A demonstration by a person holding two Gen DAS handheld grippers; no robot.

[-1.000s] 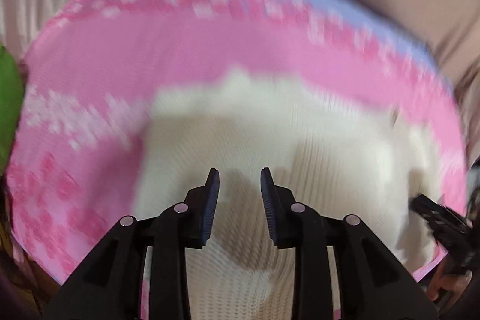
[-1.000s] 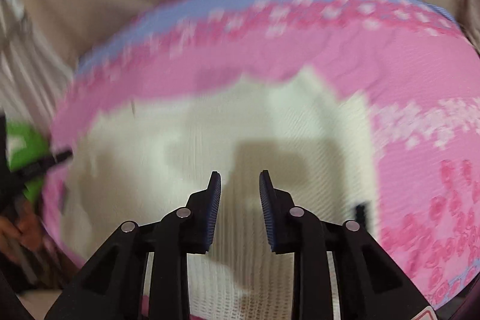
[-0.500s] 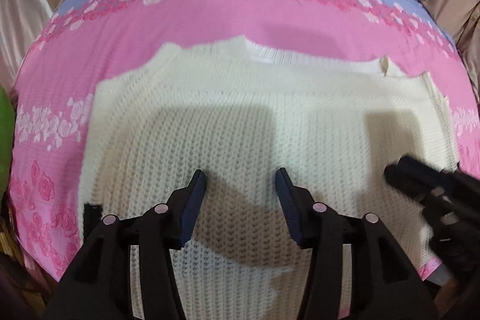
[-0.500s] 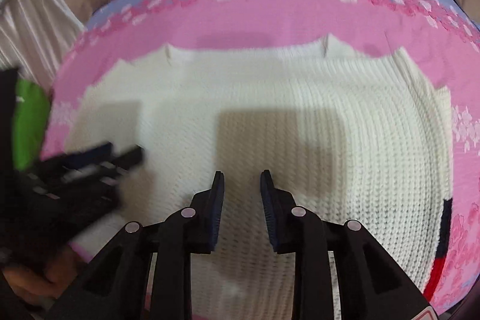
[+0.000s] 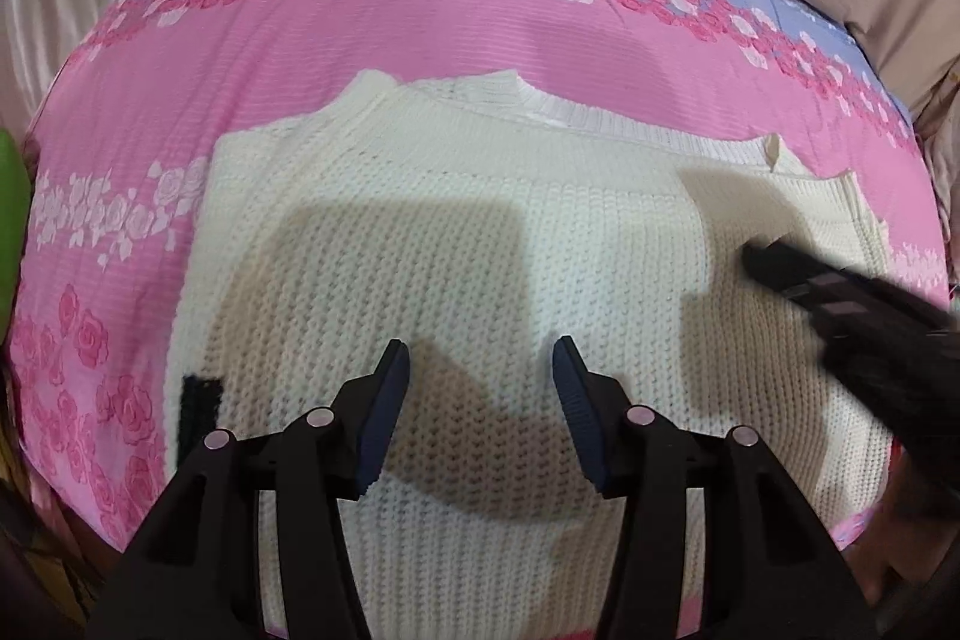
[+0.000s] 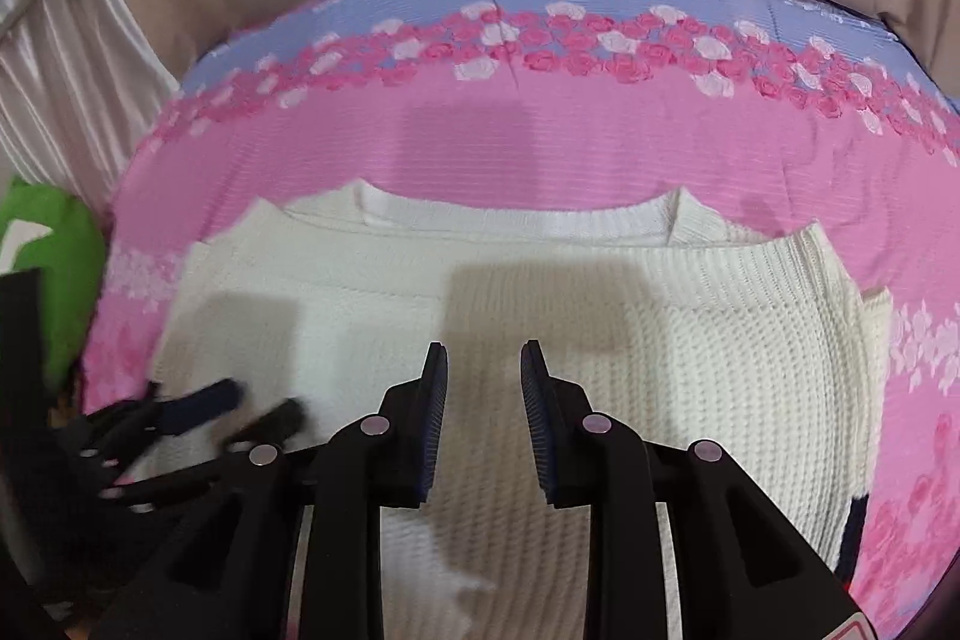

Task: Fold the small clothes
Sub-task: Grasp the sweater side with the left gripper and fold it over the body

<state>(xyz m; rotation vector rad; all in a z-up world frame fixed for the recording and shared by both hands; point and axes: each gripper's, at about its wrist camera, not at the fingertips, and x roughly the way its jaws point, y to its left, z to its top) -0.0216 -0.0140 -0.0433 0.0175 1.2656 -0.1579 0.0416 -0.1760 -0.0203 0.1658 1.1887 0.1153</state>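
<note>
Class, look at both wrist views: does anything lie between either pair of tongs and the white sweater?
Nothing visible does. The left tongs and right tongs both hang open directly over the sweater, which lies bare on the pink floral sheet.

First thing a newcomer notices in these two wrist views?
The cream knit sweater lying flat across the middle of a loud pink floral sheet. Then the two black grippers over it, both open and holding nothing: the left gripper over the near edge, the right gripper beside it.
</note>
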